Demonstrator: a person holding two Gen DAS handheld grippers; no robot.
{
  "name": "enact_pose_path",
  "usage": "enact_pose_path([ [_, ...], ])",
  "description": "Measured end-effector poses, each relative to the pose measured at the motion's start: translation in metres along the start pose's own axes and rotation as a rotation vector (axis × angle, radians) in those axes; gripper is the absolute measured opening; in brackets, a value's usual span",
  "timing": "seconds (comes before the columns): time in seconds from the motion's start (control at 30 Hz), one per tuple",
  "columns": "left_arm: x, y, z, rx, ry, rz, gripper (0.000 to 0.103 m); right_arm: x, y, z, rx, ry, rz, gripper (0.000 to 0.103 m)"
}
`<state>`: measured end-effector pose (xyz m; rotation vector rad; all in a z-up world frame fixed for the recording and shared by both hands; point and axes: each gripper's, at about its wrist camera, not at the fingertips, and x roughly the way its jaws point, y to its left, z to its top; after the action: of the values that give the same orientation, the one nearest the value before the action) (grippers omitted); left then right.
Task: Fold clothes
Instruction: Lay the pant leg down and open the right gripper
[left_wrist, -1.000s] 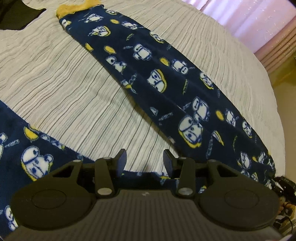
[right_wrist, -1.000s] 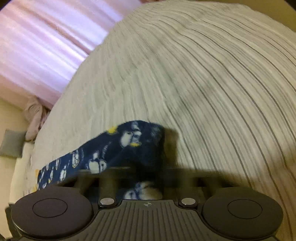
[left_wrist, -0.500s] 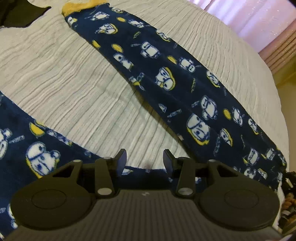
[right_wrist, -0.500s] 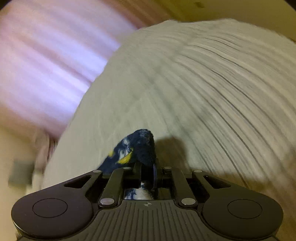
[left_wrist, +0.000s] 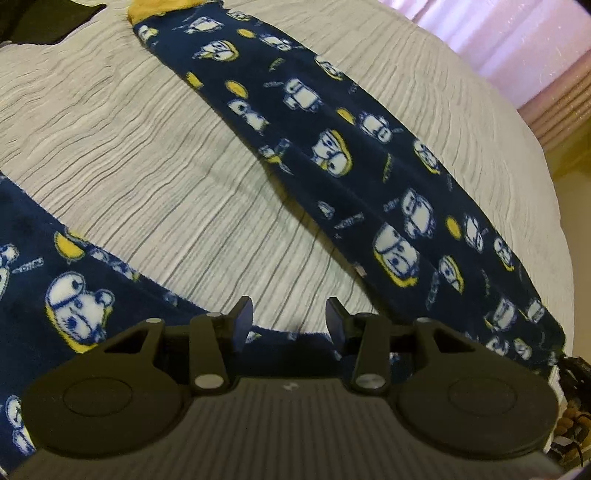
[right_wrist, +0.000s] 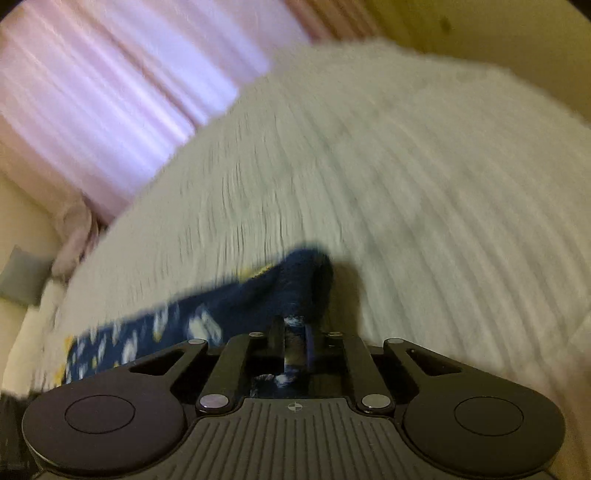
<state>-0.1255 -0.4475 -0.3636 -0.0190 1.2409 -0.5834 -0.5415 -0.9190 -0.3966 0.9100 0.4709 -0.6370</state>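
Note:
Navy fleece pyjama trousers (left_wrist: 351, 155) with white and yellow cartoon figures lie spread on the bed, one leg running from the yellow cuff (left_wrist: 162, 5) at top left down to the right edge. The other leg (left_wrist: 74, 291) crosses the lower left. My left gripper (left_wrist: 290, 319) hovers open just above the fabric where the legs join, nothing between its fingers. In the blurred right wrist view, my right gripper (right_wrist: 295, 332) is shut on a bunched edge of the trousers (right_wrist: 295, 288), lifted off the bed, with the rest trailing down to the left.
The bed has a white ribbed cover (left_wrist: 129, 147). A dark cloth (left_wrist: 40, 22) lies at the top left corner. Pink curtains (right_wrist: 92, 92) hang beyond the bed, with a grey cushion (right_wrist: 22, 277) near the wall. The bed edge drops away at the right (left_wrist: 554, 206).
The left gripper drifted slightly, so the trousers leg sits lower and more to the right in its view. The right gripper kept swinging with the gripped fabric; its view is motion-blurred.

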Motion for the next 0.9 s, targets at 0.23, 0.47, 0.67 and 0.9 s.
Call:
enact_pose_path([
  [0.23, 0.002, 0.001, -0.006, -0.003, 0.014, -0.016, 0.038, 0.021, -0.009, -0.005, 0.088, 0.064, -0.123, 0.019],
  [0.47, -0.012, 0.010, -0.013, -0.025, 0.003, -0.025, 0.038, -0.092, -0.025, -0.038, 0.237, 0.008, -0.104, 0.069],
  [0.67, -0.020, 0.017, -0.023, -0.026, 0.007, -0.031, 0.038, -0.177, 0.048, -0.105, 0.091, -0.012, -0.183, 0.069],
  [0.9, -0.035, 0.035, -0.044, 0.033, 0.021, -0.070, 0.038, -0.115, 0.153, -0.193, -0.487, 0.151, -0.386, 0.069],
])
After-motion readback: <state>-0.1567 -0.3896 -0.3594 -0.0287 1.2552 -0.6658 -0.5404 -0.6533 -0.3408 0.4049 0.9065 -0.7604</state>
